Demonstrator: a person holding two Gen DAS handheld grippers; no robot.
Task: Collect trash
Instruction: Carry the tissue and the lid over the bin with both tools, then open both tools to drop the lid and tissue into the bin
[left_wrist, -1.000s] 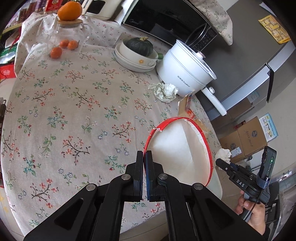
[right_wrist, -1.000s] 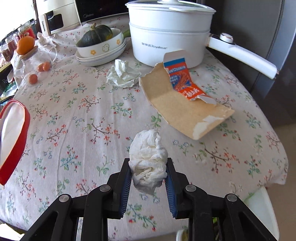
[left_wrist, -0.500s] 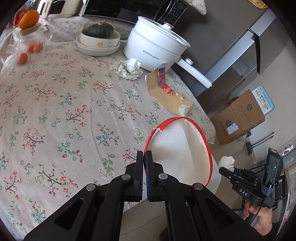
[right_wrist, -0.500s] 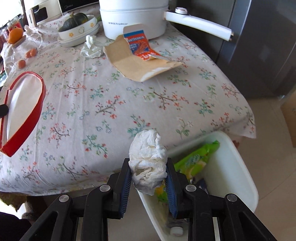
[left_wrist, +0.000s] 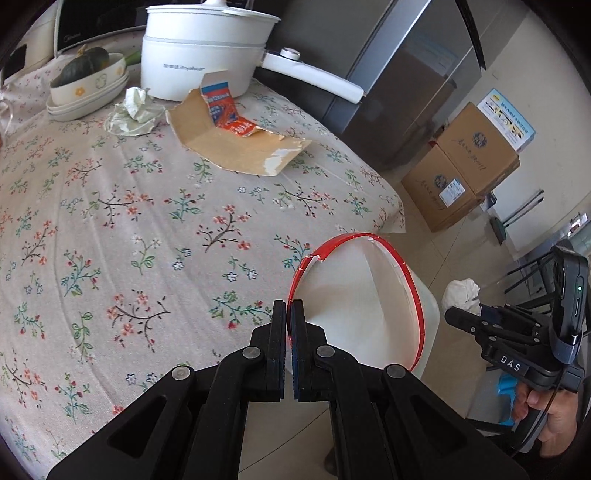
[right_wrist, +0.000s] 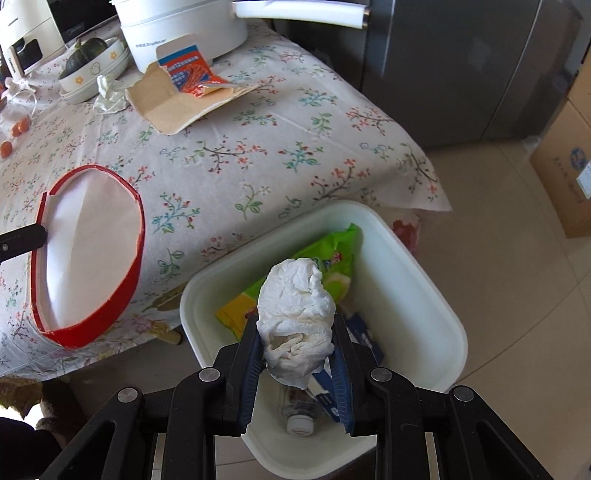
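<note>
Beside floral tablecloth (left_wrist: 155, 221), right hand-held gripper (left_wrist: 469, 317) reads "DAS".

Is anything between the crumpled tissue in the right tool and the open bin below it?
Nothing visible blocks it. The right tool holds the crumpled tissue directly over the white bin, whose mouth is open; only trash already inside, a green wrapper and a bottle, lies underneath.

Partly hidden trash and cropped edges

Bottle (right_wrist: 301, 421) in bin (right_wrist: 436, 295) mostly covered by tissue (right_wrist: 295, 325); bin nearly blocked behind paper bowl (left_wrist: 362, 314); pot (right_wrist: 184, 33) top cut off.
</note>
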